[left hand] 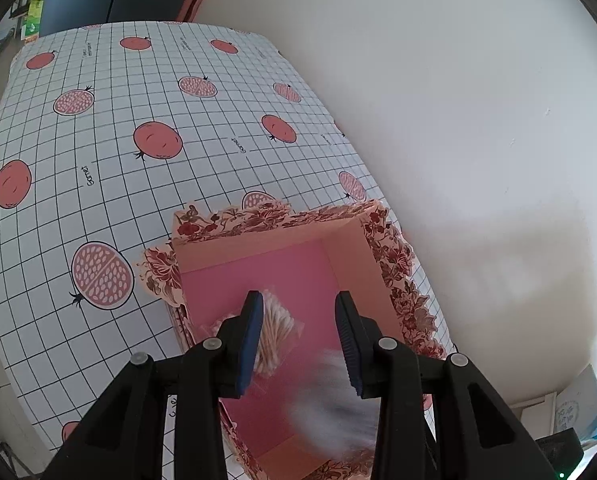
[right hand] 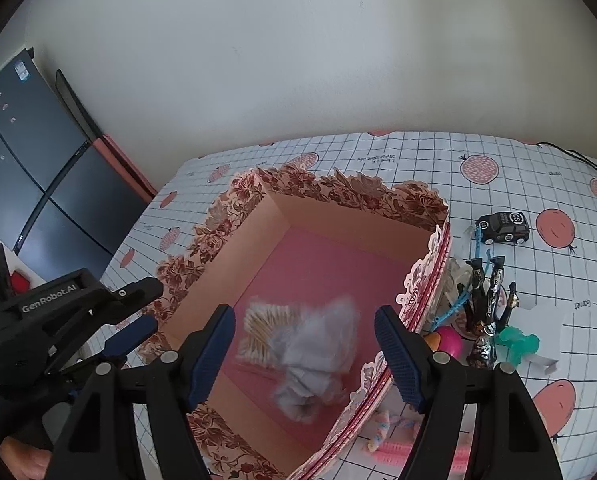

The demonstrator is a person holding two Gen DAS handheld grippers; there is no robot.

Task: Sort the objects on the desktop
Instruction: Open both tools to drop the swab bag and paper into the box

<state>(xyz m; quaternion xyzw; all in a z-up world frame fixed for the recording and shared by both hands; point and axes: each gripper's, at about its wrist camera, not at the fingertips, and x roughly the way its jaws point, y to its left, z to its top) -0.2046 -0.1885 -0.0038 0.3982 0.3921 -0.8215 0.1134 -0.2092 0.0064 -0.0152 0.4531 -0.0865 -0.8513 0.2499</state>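
**Blurred bundle in the box**

Both grippers, left (left hand: 300, 344) and right (right hand: 304, 354), hang with jaws apart, empty, above the floral box (right hand: 234, 264). Inside, a swab packet (right hand: 258, 334) lies beside a grey blurred thing (right hand: 318, 356) (identity unclear).

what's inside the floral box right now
Inside the floral box, on its pink floor, lie a pack of cotton swabs and a blurred grey-white fluffy item partly over it. The floor under them is hidden.
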